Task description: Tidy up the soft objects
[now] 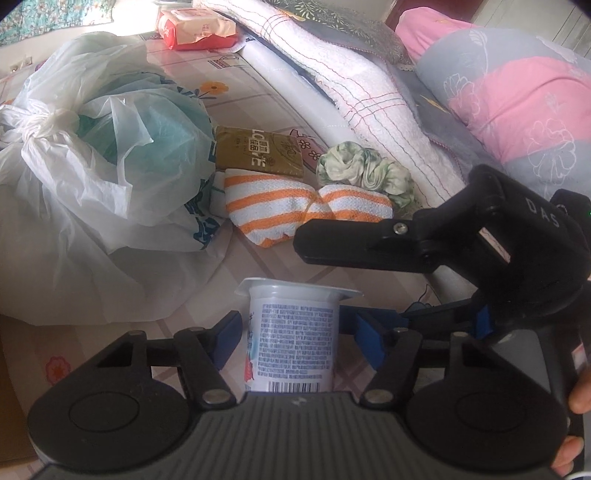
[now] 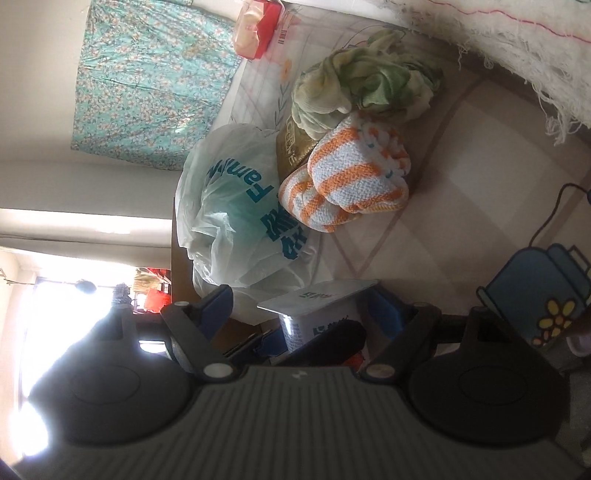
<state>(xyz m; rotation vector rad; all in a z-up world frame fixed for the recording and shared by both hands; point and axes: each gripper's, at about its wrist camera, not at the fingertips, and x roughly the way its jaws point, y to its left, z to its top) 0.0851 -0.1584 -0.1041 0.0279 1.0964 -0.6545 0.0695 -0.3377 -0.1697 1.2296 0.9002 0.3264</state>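
looking along our left gripper [image 1: 293,341], we see a white yogurt cup [image 1: 293,332] standing upright between its blue pads [image 1: 229,338], printed label and barcode facing us. the jaws stand apart around the cup, each pad just beside its wall, and we cannot tell whether either one touches it. our right gripper [image 1: 369,251] comes in from the right of that view, tilted on its side, with one black finger lying just above the cup's rim.

from the right wrist view, the right gripper [image 2: 306,310] has its jaws apart as well, with the cup's foil lid [image 2: 317,295] showing between the blue pads, close to the one on the right.

the soft things lie farther off on the flowered tablecloth [image 1: 258,258]. an orange and white striped cloth [image 1: 306,214], bunched in two lumps, sits in the middle; a green and white scrunchie [image 1: 364,173] rests just beyond it to the right, touching it. a gold tissue pack [image 1: 258,149] lies behind the striped cloth on the left. a knotted white plastic bag [image 1: 92,184] with teal contents fills the left side, next to the tissue pack. at the far edge rests a red and cream packet [image 1: 197,27]. along the right runs a white checked blanket [image 1: 362,96], and beyond it a pink and grey quilt [image 1: 517,92].
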